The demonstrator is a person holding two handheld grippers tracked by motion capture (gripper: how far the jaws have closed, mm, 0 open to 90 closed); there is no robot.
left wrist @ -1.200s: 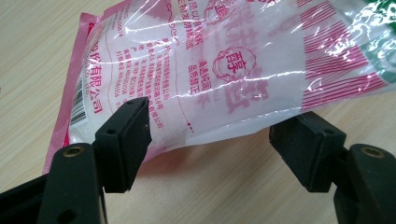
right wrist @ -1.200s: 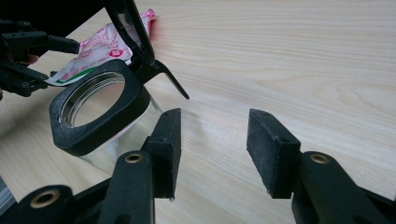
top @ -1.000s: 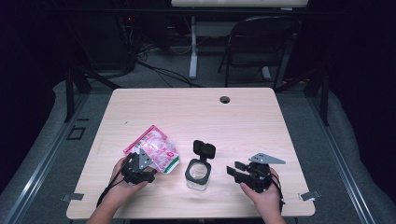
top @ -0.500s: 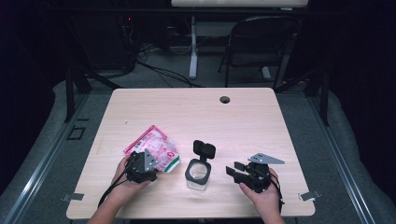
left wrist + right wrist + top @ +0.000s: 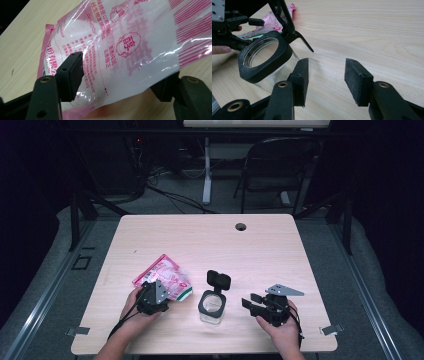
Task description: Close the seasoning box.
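Note:
A pink and white plastic bag of white powder lies on the table's left front. My left gripper is at its near edge. In the left gripper view the bag bulges between the two pads, and my left gripper has just been closing in on it without pinching it. A clear jar with a black rim and its flip lid up stands at the front middle. My right gripper is open just right of it. In the right gripper view the jar stands left of my right gripper.
The wooden table has a cable hole near its far edge. A folding chair and cables are on the floor behind it. The person's other hand and the left gripper appear beyond the jar in the right gripper view.
The left gripper has edged slightly toward the bag. The right hand and the jar have not moved.

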